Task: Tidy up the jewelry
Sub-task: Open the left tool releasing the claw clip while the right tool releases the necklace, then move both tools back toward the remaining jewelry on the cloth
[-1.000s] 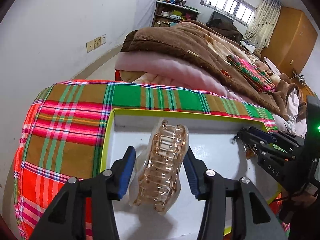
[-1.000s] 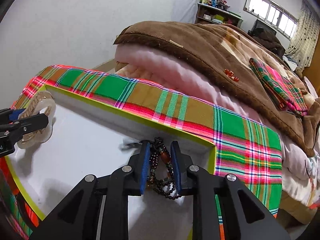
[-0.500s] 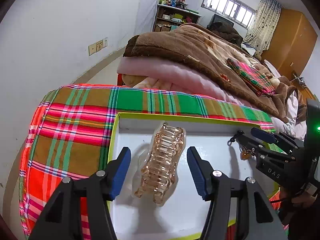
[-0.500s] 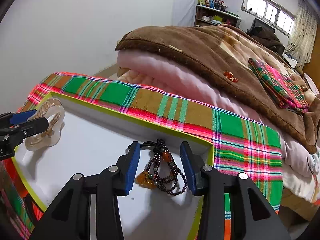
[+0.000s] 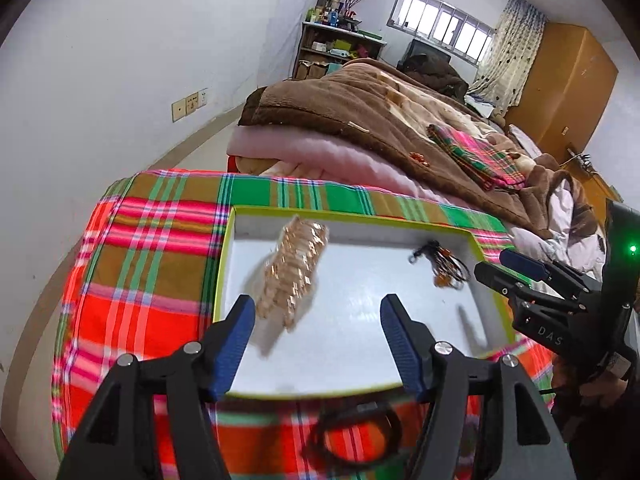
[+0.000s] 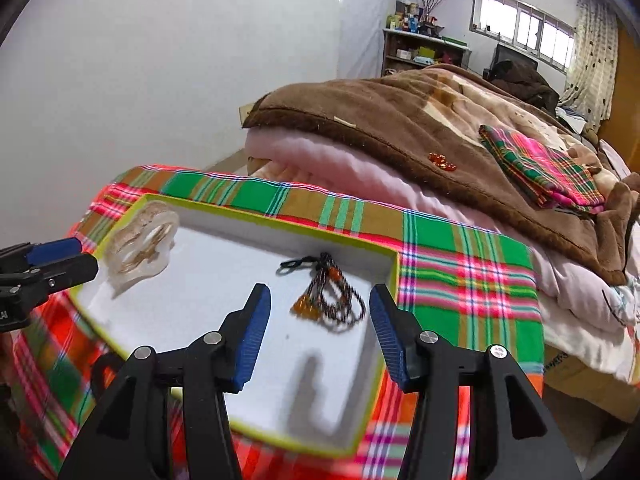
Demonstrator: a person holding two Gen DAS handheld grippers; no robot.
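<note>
Beaded bracelet (image 6: 334,298) looks limp, light; we'd pinch its strands. Both grippers, left gripper (image 5: 318,338) and right gripper (image 6: 320,330), gape, empty.

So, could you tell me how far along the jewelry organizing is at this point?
Done: the hair claw and beaded bracelet lie inside the white tray. In hand: nothing; left gripper and right gripper are both open. Left: a dark looped item lies on the plaid cloth, outside the tray.

Plaid cloth (image 5: 160,248), brown blanket (image 6: 400,136), wooden wardrobe (image 5: 560,80), shelf (image 5: 340,48)
</note>
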